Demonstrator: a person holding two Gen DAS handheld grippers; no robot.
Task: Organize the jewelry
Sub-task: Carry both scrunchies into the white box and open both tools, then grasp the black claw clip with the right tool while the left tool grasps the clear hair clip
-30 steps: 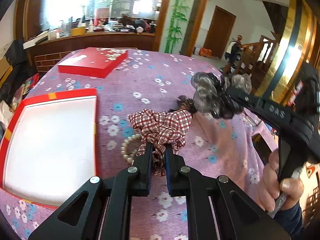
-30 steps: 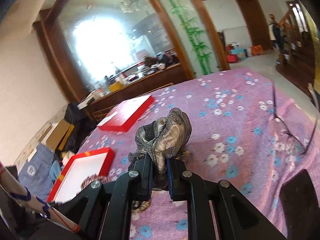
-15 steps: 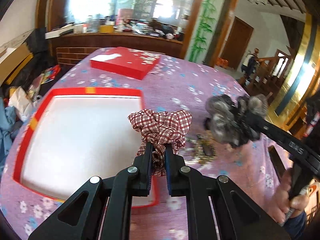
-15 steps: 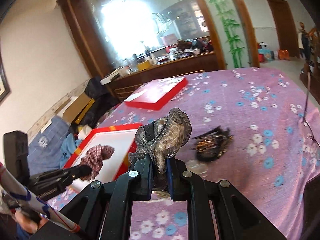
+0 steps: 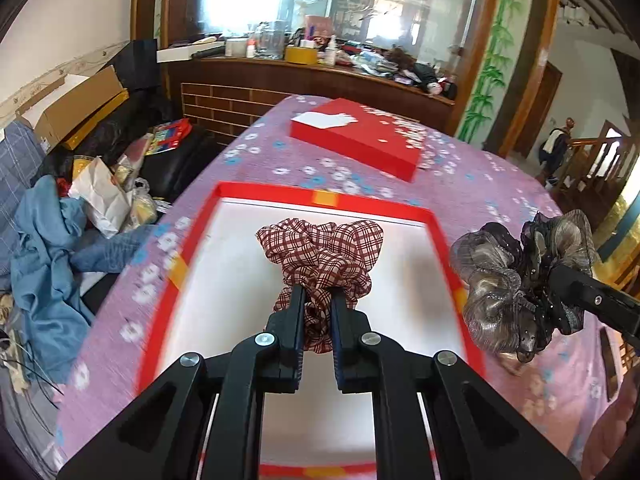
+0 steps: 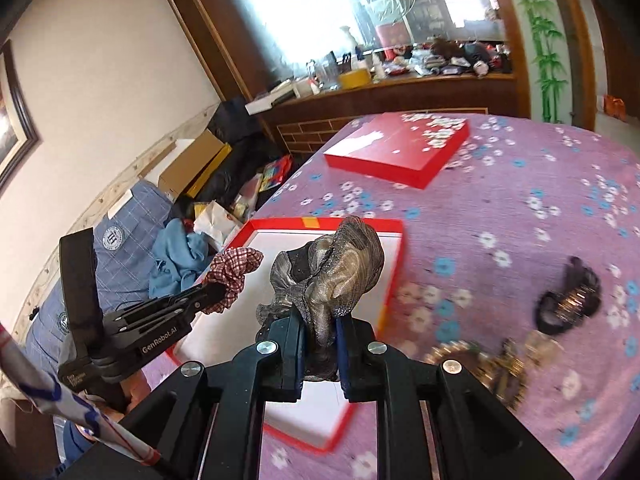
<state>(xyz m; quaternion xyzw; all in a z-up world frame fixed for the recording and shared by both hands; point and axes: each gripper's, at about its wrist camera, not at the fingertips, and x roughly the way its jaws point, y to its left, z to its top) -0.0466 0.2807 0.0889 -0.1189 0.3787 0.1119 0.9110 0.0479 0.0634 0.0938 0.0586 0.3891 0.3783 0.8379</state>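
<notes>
My left gripper (image 5: 316, 294) is shut on a red plaid scrunchie (image 5: 320, 248) and holds it above the white inside of an open red box (image 5: 320, 196). My right gripper (image 6: 318, 318) has a grey-gold shimmery scrunchie (image 6: 340, 272) between its jaws, which are opening while the pads still touch the fabric. It hangs over the box's right rim (image 6: 394, 260). In the right wrist view the left gripper (image 6: 216, 292) with the plaid scrunchie (image 6: 236, 268) is just to the left. The grey scrunchie (image 5: 500, 280) shows at the right of the left wrist view.
The red box lid (image 5: 360, 136) lies farther back on the purple flowered cloth (image 6: 520, 200). A black hair piece (image 6: 568, 304) and gold chains (image 6: 500, 360) lie right of the box. Clothes, bags and cartons (image 5: 80, 208) are piled off the table's left edge.
Both grippers have carried their scrunchies leftward, from over the jewelry pile to above the open red box. The jewelry pile has slid out to the right of the right wrist view.
</notes>
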